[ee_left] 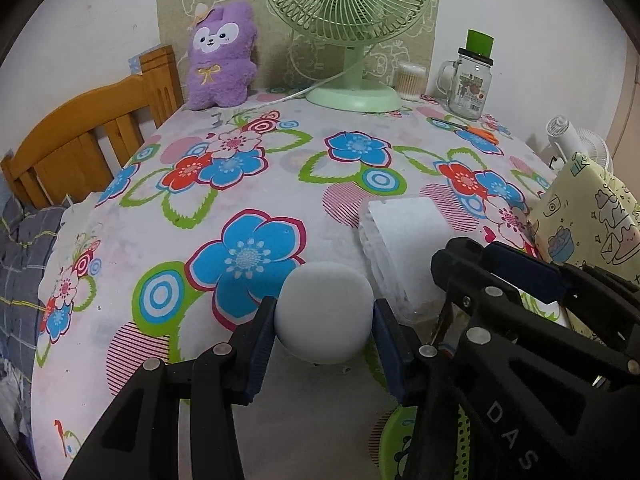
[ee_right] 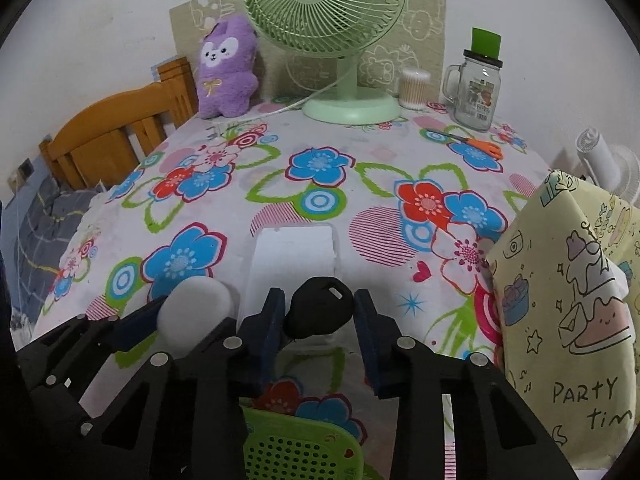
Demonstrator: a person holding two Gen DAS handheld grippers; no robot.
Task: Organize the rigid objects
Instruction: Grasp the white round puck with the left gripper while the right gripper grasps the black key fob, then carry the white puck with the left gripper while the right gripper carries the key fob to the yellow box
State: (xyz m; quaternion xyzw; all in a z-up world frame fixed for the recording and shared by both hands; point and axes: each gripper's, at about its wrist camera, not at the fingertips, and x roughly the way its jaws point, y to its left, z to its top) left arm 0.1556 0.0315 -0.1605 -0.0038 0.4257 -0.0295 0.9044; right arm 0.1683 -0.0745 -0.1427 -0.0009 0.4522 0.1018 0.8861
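Note:
In the left wrist view my left gripper [ee_left: 325, 322] is shut on a white, matte ball [ee_left: 326, 300], one blue pad on each side, just above the flowered tablecloth [ee_left: 248, 200]. In the right wrist view my right gripper [ee_right: 320, 308] is shut on a small black fob-shaped object [ee_right: 320, 310] with a slot at its top. It hangs over the near end of a clear plastic box [ee_right: 294, 256] with a white inside. The two grippers are side by side, the left gripper [ee_right: 188, 320] with its ball [ee_right: 196, 312] just left of the right one.
A green perforated basket [ee_right: 300, 448] lies right below the grippers at the table's near edge. A yellow "Party time" gift bag [ee_right: 568, 300] stands close on the right. At the back are a green fan [ee_right: 348, 108], a glass mug jar [ee_right: 478, 92], orange scissors [ee_right: 480, 144] and a purple plush [ee_right: 226, 76].

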